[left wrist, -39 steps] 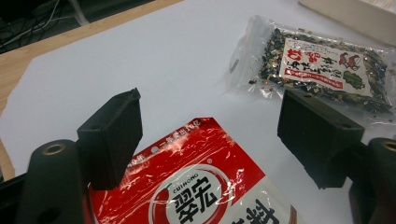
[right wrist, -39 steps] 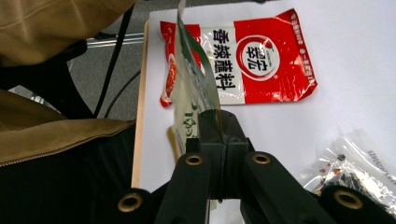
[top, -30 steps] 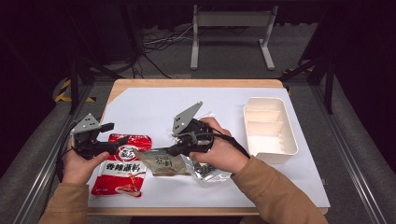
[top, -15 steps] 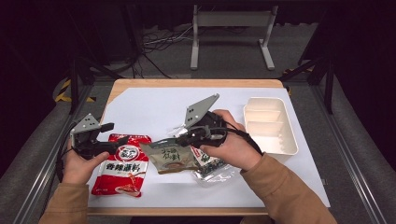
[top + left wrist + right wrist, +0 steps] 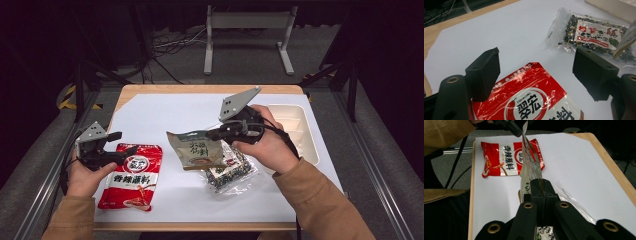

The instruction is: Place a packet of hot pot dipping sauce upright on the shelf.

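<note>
Right gripper [image 5: 216, 134]: your jaws are clamped flat together on the edge of the green-brown sachet [image 5: 196, 149]; in the right gripper view the two black jaws meet with the packet's seam pinched between them, and the packet stands on edge ahead of them.

Green-brown sachet: it hangs from your right jaws above the white sheet [image 5: 165, 112], near the table's middle, its printed face turned up toward the high camera. Its lower right corner overlaps the clear bag; whether they touch you cannot tell from above.

Left gripper [image 5: 125, 151]: your jaws stand wide apart with nothing pressed between them. In the left gripper view they straddle the top edge of the red packet [image 5: 531, 100], one pad on each side, neither squeezing it.

Red packet: it lies flat on the white sheet at the left front of the table, just beside your left hand [image 5: 87, 175], with its white label panel and red print facing up.

Clear bag of dried mix [image 5: 231, 172]: it lies flat on the sheet under and just in front of your right hand [image 5: 267, 145], its dark speckled contents and small red-and-white label showing.

White tray [image 5: 307, 135]: it sits at the right edge of the sheet, behind your right hand, with divided compartments.

Table [image 5: 150, 90]: the wooden top shows as a border around the white sheet.
</note>
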A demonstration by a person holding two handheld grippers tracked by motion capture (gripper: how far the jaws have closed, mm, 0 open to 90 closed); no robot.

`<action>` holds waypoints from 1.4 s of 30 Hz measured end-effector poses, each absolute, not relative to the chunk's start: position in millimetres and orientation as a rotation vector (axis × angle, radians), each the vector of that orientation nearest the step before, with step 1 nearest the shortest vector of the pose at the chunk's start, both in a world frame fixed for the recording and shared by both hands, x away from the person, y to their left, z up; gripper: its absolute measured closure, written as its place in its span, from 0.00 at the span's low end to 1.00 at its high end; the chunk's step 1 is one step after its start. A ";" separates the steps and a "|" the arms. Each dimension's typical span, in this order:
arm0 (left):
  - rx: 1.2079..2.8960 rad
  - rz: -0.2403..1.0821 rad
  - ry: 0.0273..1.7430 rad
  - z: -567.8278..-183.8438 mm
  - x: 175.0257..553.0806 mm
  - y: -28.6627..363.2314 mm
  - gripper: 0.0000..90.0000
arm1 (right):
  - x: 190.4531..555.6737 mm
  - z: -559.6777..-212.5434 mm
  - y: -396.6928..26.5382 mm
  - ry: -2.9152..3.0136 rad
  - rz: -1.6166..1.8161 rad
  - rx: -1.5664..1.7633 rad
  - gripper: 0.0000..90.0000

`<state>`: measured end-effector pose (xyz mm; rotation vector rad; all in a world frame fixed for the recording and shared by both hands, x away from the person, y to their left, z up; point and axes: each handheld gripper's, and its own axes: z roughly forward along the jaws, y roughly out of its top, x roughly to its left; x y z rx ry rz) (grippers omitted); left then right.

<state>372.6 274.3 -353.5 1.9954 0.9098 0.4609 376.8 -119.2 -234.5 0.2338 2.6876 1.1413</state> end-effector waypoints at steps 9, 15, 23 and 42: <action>1.997 0.464 0.910 -354.0 373.0 275.5 0.25 | 387.8 -228.1 -142.1 2.641 1.141 0.308 1.00; 1.995 0.466 0.913 -355.1 373.5 277.0 0.24 | 394.5 -225.2 -158.0 2.603 1.142 0.350 1.00; 1.988 0.475 0.918 -356.2 373.8 277.8 0.24 | 402.8 -222.6 -178.0 2.563 1.123 0.388 1.00; 1.991 0.471 0.925 -359.2 375.8 278.0 0.24 | 428.2 -221.4 -235.4 2.433 1.059 0.498 1.00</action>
